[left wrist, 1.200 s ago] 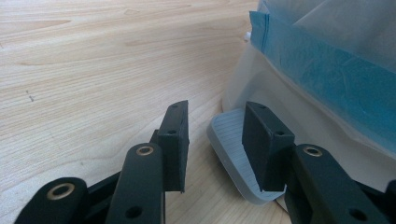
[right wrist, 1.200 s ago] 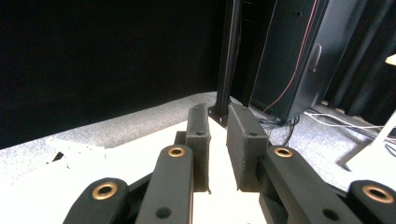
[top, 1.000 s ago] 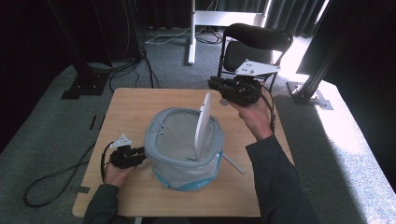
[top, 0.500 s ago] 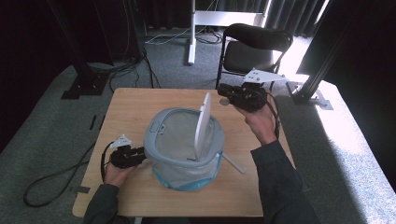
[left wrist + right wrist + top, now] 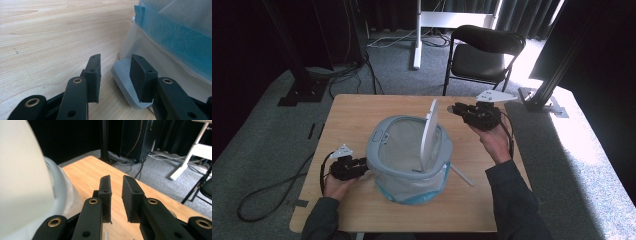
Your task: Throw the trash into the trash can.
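Note:
A small bin with a grey rim (image 5: 382,145) and a blue-edged clear bag liner (image 5: 175,37) stands mid-table, its white lid (image 5: 429,125) raised upright. My left gripper (image 5: 362,164) lies low at the bin's left foot. In the left gripper view its jaws (image 5: 115,58) stand apart, and one jaw rests over the bin's grey ribbed pedal (image 5: 125,82). My right gripper (image 5: 455,109) hovers just right of the lid's top and points left. In the right gripper view (image 5: 116,180) a narrow gap shows between its jaws with nothing in it, and the lid (image 5: 22,170) is close at the left.
A thin white stick (image 5: 460,175) lies on the wooden table (image 5: 362,110) right of the bin. A black chair (image 5: 484,50) stands behind the far edge. A cable (image 5: 272,192) trails over the floor at the left.
My right gripper has sunk and drawn a little to the right, away from the lid's top. The lid stays upright and the left gripper has not moved.

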